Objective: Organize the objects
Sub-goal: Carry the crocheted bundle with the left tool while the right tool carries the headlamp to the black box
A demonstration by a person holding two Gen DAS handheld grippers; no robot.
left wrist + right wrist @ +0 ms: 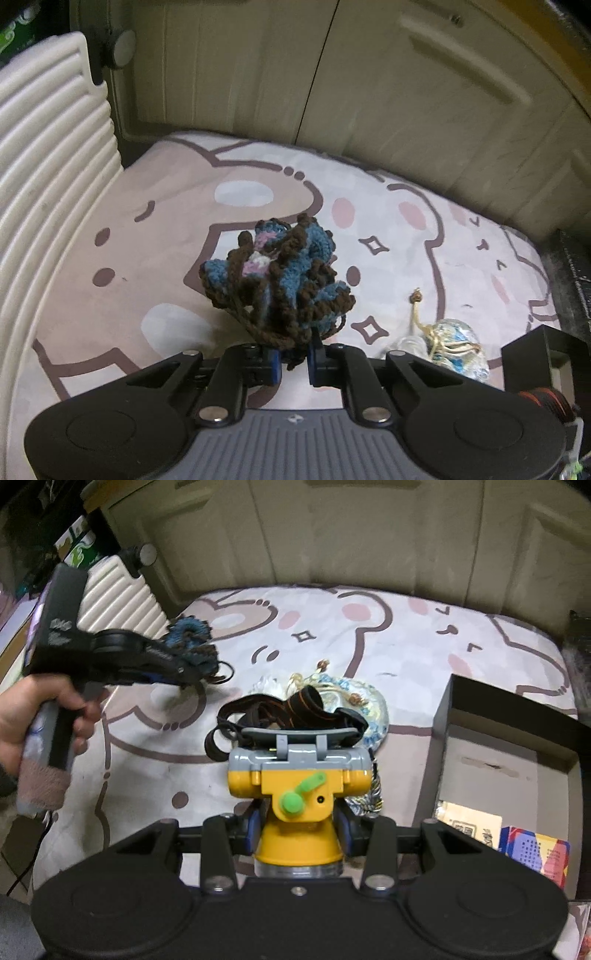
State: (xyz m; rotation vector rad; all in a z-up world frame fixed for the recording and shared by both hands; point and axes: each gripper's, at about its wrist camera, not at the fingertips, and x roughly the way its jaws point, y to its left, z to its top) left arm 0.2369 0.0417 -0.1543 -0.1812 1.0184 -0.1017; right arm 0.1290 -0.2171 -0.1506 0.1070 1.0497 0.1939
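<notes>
Above the cartoon bear mat [155,229], the left gripper [295,363] holds a crocheted yarn bundle [277,280] of blue, brown and pink; its fingers [275,365] stand narrow and pinch the lower strands, so the bundle is lifted clear of the mat. From the right wrist view the same left gripper [184,674] is held by a hand [44,709] over the left part of the mat, with the bundle [194,642] sticking out past the tips. Over the near edge of the mat, the right gripper [299,829] clamps a yellow headlamp [299,790] by its cone-shaped yellow front; the fingers [253,829] press on both sides of it. The headlamp carries a green knob [295,801], and its dark strap [291,709] hangs loose behind it. Just behind the strap, on the mat, lies a clear pouch with blue print and a beaded cord [354,694]. At the right edge of the mat stands an open black box [443,701] with cards inside. A ribbed white suitcase [48,158] stands along the left edge of the mat.
</notes>
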